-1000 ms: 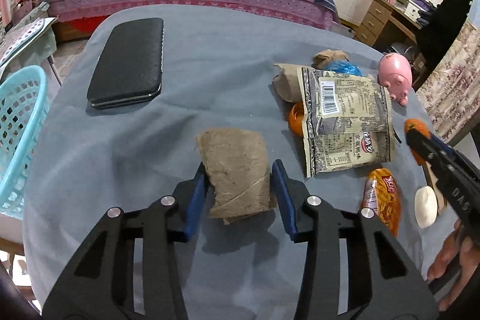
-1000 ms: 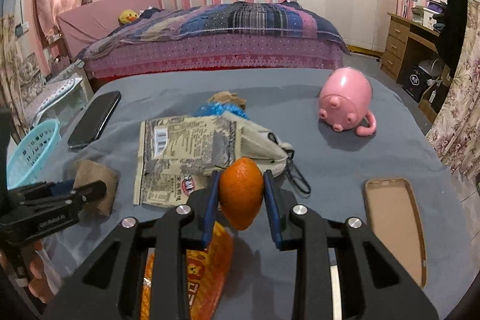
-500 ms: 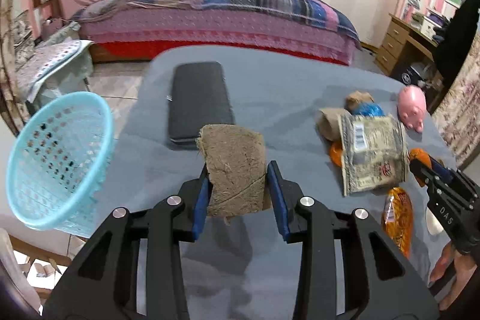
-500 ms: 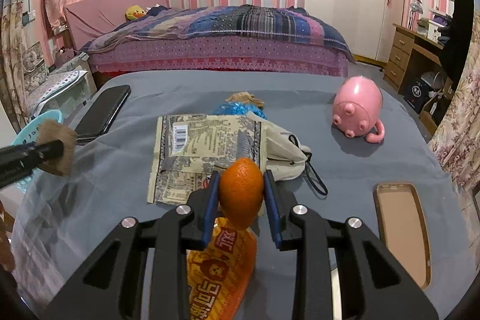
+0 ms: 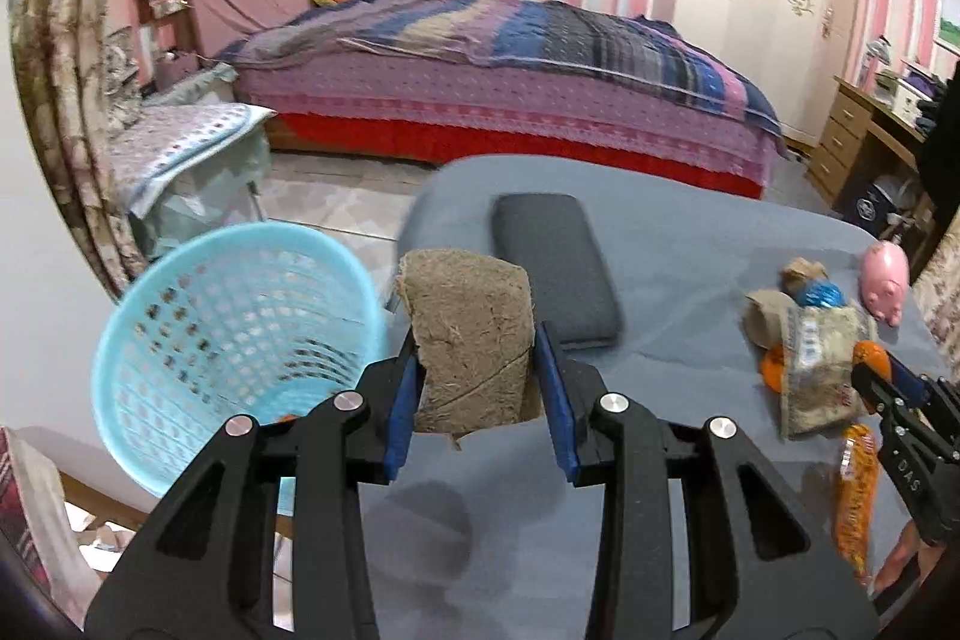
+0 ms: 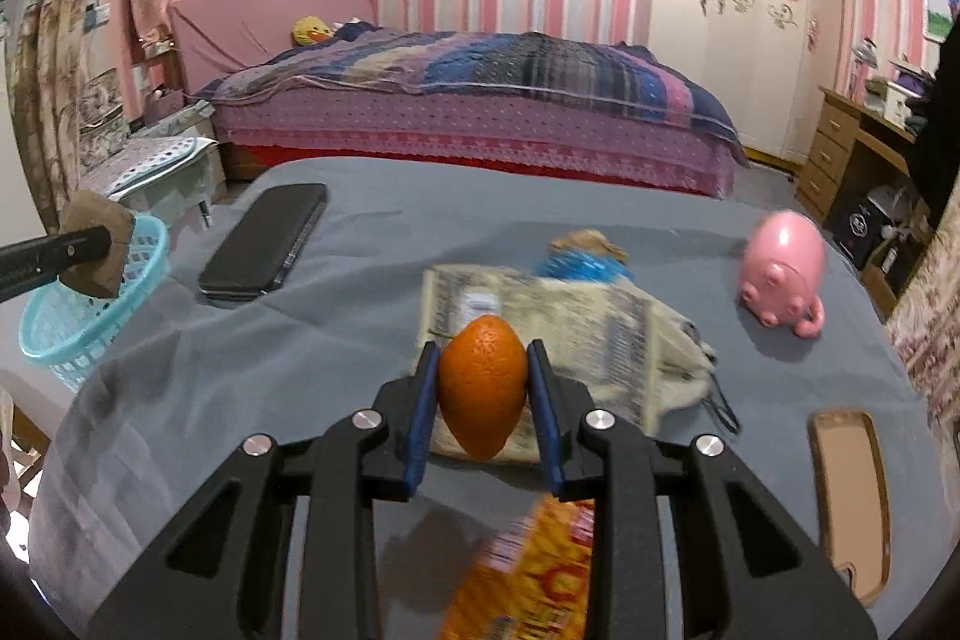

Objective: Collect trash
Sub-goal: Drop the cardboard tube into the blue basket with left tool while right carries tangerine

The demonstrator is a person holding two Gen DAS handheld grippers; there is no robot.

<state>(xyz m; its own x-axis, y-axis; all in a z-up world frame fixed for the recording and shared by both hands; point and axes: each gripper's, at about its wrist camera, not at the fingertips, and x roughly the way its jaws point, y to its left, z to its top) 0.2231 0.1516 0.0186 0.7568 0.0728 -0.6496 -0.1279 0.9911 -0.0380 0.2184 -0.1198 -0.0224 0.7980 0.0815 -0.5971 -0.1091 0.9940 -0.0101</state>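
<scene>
My left gripper (image 5: 477,364) is shut on a flattened brown cardboard tube (image 5: 471,334), held in the air near the table's left edge, just right of a light blue basket (image 5: 234,340). The right wrist view shows that same tube (image 6: 99,244) over the basket (image 6: 90,316). My right gripper (image 6: 483,388) is shut on an orange peel (image 6: 483,385) above the grey table (image 6: 240,370). Under it lie a grey printed snack bag (image 6: 576,322) and an orange wrapper (image 6: 528,574). A blue wrapper (image 6: 585,265) and a brown paper scrap (image 6: 585,239) lie beyond.
A black case (image 6: 264,241) lies at the table's far left. A pink piggy bank (image 6: 780,274) stands at the right, a tan phone case (image 6: 849,496) at the near right. A bed (image 6: 480,100) and a wooden desk (image 6: 864,148) stand behind.
My left gripper lifted the cardboard tube off the table and carried it left to the basket. My right gripper shifted a little over the snack bag, still holding the orange peel.
</scene>
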